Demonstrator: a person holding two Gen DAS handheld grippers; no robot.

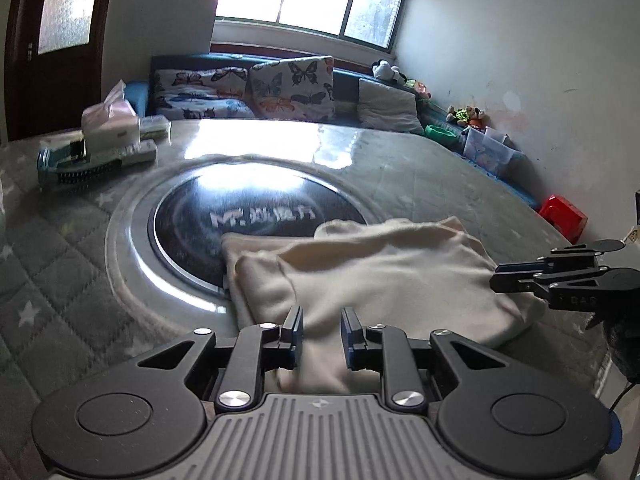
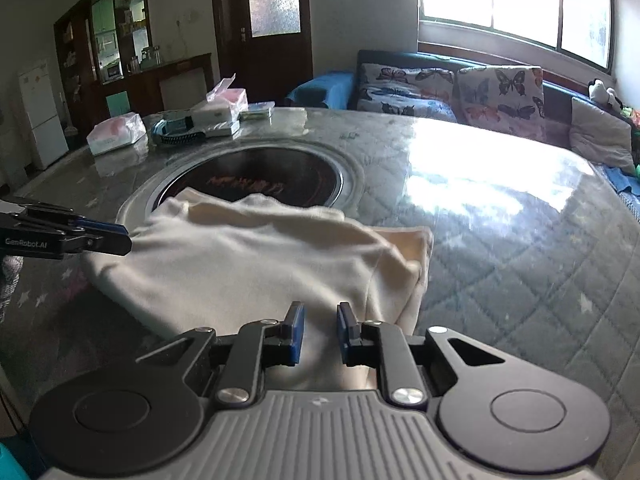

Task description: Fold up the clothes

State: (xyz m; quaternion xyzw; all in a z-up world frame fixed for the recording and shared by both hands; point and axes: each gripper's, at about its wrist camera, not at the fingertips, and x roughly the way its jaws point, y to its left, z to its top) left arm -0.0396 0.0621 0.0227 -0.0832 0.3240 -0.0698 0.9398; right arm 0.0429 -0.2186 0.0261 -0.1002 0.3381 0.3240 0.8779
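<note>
A cream garment [image 1: 380, 272] [image 2: 248, 256] lies folded into a thick pad on the glass-topped table [image 1: 420, 184], partly over a round black hotplate [image 1: 192, 232] [image 2: 260, 172]. My left gripper [image 1: 323, 328] is at the pad's near left part, its jaws narrowly apart and shut on the cloth that runs up between them. Seen side-on in the right wrist view, the left gripper [image 2: 122, 236] sits at the cloth's left edge. My right gripper [image 2: 320, 320] grips the near right part in the same way. Its tip [image 1: 496, 278] shows at the cloth's right edge. The near edge hangs slightly above the table.
Tissue packs [image 1: 112, 120] [image 2: 116, 132] and a brush [image 1: 76, 168] sit at the table's far left. A sofa with butterfly cushions [image 1: 280, 84] stands behind the table under the window. A red stool [image 1: 564, 216] is on the right by the wall.
</note>
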